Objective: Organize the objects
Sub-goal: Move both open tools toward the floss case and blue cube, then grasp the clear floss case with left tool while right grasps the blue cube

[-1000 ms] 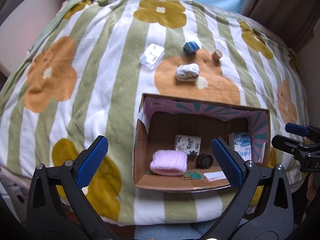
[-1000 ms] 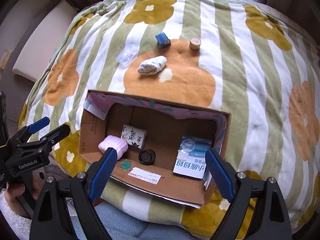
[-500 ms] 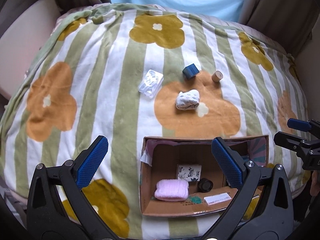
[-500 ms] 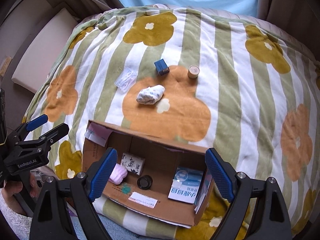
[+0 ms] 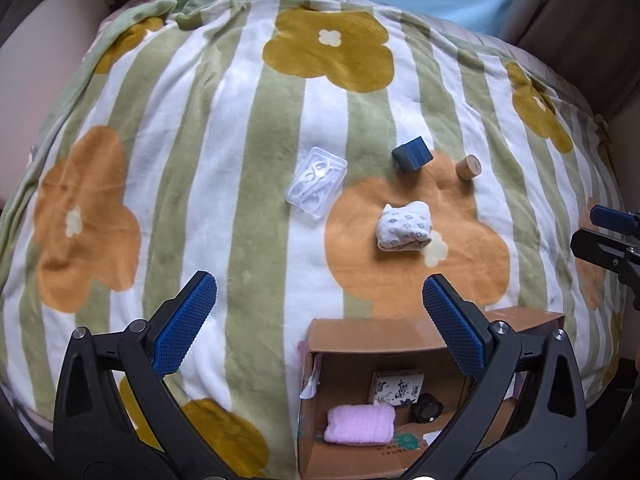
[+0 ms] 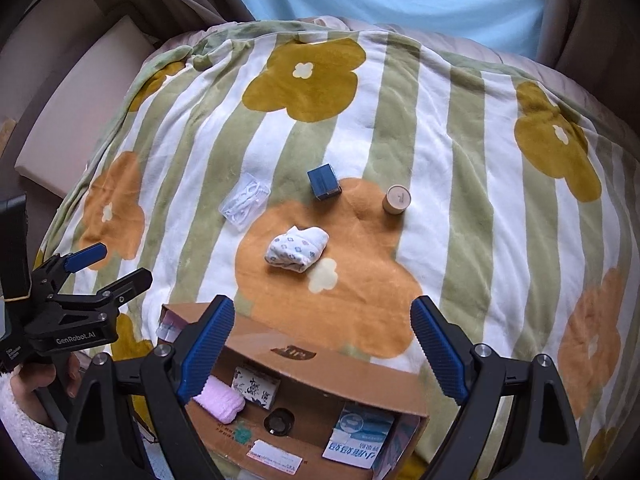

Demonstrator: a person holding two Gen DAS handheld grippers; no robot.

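Observation:
Loose on the flowered blanket lie a clear plastic case [image 5: 316,182] [image 6: 245,201], a blue box [image 5: 413,154] [image 6: 323,181], a small tan cylinder [image 5: 468,167] [image 6: 397,199] and a folded patterned cloth [image 5: 405,227] [image 6: 297,249]. A cardboard box [image 5: 376,334] [image 6: 320,364] at the near edge holds a pink towel [image 5: 359,424] [image 6: 220,398], a printed white box, a black round lid and a blue-white packet [image 6: 356,436]. My left gripper [image 5: 316,322] is open and empty, above the blanket and the box. My right gripper [image 6: 323,348] is open and empty above the box.
The blanket [image 5: 224,160] covers a rounded cushion that falls away on all sides. A light blue wall and brown curtains stand behind. A beige panel [image 6: 80,100] is at the left. Each gripper shows at the edge of the other's view.
Both grippers have pulled back and tilted up, so the cardboard box has slid toward the bottom of both views and more blanket shows. The objects have not moved.

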